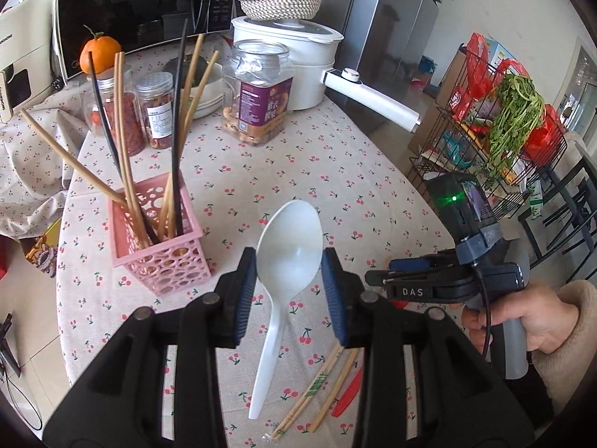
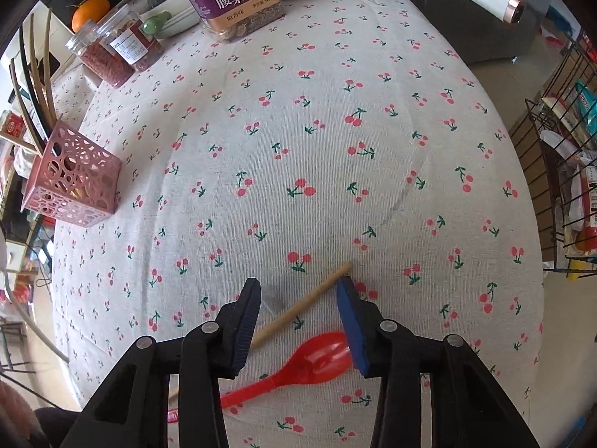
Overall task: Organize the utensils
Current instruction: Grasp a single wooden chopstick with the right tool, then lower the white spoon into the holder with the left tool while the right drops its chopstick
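Upper left of my view: microwave (image 1: pixel 130 0), orange (image 1: pixel 100 54), three jars (image 1: pixel 257 93); white cooker (image 1: pixel 294 52) upper centre, wire rack (image 1: pixel 496 123) right.

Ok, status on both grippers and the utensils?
Left gripper shut on white spoon, lifted near pink basket. Right gripper open over chopstick, red spoon. Nothing in the way.

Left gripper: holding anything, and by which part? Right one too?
The left gripper holds the white plastic spoon by the sides of its bowl, handle hanging down. The right gripper holds nothing; its open jaws straddle a wooden chopstick above a red plastic spoon.
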